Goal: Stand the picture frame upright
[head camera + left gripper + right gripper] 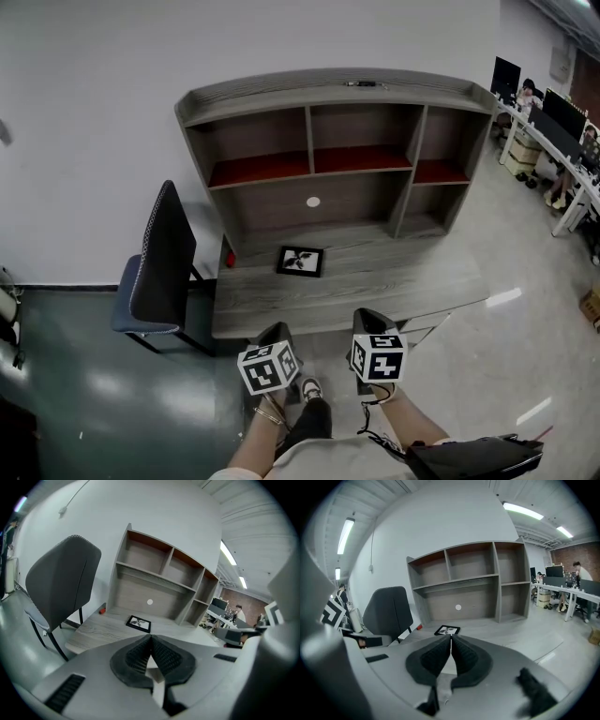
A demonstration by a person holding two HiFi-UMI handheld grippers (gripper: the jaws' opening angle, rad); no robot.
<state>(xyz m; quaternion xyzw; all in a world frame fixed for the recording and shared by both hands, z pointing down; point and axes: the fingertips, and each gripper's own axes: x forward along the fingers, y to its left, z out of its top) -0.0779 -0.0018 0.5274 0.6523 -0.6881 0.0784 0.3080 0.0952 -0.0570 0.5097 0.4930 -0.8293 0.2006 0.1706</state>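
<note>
A black picture frame (301,261) lies flat, picture up, on the grey wooden desk (403,291), near the back panel and left of the middle. It also shows small in the left gripper view as the frame (138,623) and in the right gripper view as the frame (447,630). My left gripper (275,335) and right gripper (367,321) hover side by side at the desk's front edge, well short of the frame. The left gripper (150,638) has its jaws pressed together with nothing between them. So does the right gripper (450,638).
A shelf unit (328,131) with open compartments rises from the back of the desk. A dark chair (159,262) stands at the desk's left side. A small red object (230,257) lies at the desk's back left. Office desks with seated people (553,141) are far right.
</note>
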